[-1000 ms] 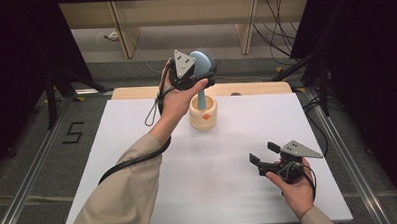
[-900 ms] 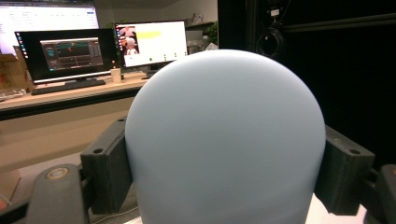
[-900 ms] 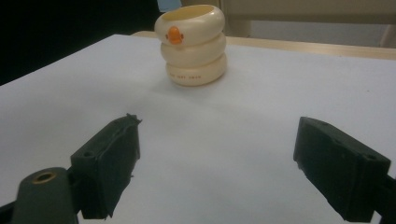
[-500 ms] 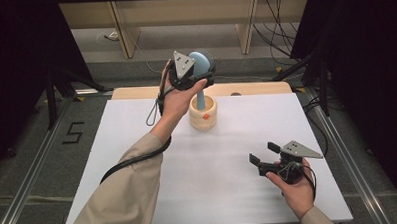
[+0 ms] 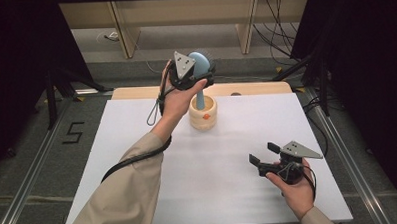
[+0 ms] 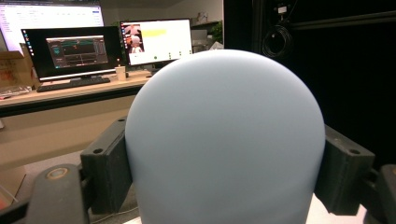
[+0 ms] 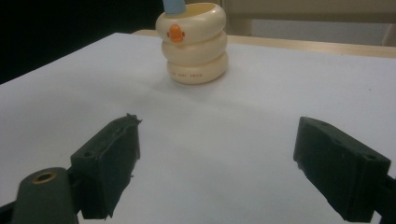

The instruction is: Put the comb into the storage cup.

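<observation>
Clamping left gripper (image 5: 201,74) on blue brush (image 6: 224,140), standing in cream holder (image 5: 203,113); right gripper (image 7: 215,163) idling agape; likely needing straight vertical travel.

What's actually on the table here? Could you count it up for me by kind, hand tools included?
Blue hairbrush, held by the left gripper, handle down in the holder: 1
Cream ringed holder with an orange mark: 1
Grippers, counting the open right gripper: 2
Total: 4

A black "5" (image 5: 73,132) is marked on the floor left of the table.
</observation>
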The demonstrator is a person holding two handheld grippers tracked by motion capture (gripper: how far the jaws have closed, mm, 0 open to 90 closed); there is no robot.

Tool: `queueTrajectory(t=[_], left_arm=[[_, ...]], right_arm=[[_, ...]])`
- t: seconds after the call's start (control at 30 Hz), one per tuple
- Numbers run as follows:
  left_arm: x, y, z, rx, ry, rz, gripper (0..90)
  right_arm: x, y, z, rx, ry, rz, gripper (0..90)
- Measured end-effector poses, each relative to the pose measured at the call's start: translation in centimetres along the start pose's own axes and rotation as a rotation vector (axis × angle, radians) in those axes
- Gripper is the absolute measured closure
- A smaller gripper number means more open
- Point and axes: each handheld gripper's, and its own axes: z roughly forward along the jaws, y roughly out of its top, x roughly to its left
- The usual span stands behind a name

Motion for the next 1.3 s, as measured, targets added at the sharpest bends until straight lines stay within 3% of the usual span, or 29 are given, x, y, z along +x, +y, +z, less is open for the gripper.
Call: queueTrajectory(t=[0.87, 0.9, 1.3], left_arm=[[-0.2, -0.7, 0.7, 0.014, -0.007, -0.006, 19.5], [-0.1, -0.7, 0.7, 0.006, -0.003, 0.009, 19.5], [-0.5, -1.5, 0.9, 0.025, -0.009, -0.007, 19.5]], right_arm=[[0.0, -0.2, -0.4, 0.0, -0.009, -0.004, 15.5], [0.0, -0.2, -0.4, 0.0, -0.009, -0.004, 15.5], [0.0, -0.2, -0.4, 0.0, -0.008, -0.007, 15.4]])
